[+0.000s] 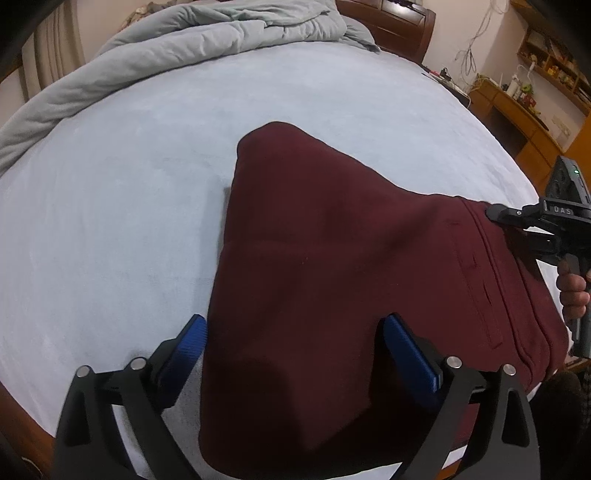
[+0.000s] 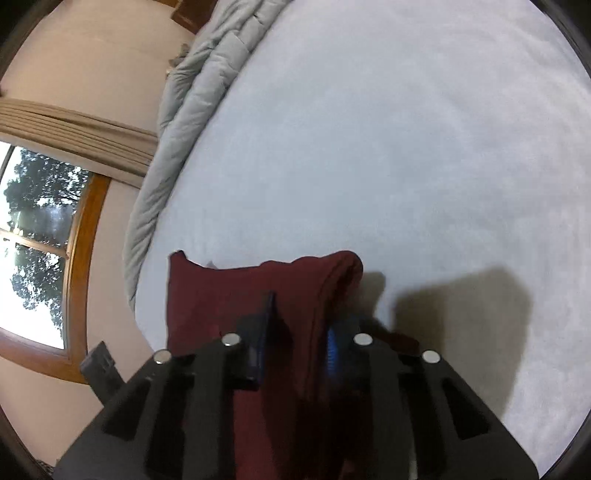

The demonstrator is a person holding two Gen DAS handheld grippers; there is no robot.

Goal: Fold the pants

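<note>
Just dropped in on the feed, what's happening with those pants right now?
A person is folding dark red pants on a bed. The left tongs are open, straddling the near part of the folded fabric without pinching it. The right tongs have the waistband end between their blue pads, though the blur hides whether they are clamped. A grey quilt is bunched at the far side of the bed.

We see a bed (image 1: 129, 203) with a pale blue sheet and a bunched grey quilt (image 1: 207, 37), its wooden headboard (image 1: 391, 26), a wooden desk (image 1: 517, 114) with shelves (image 1: 554, 55), and a wood-framed window (image 2: 40, 251) showing trees.
</note>
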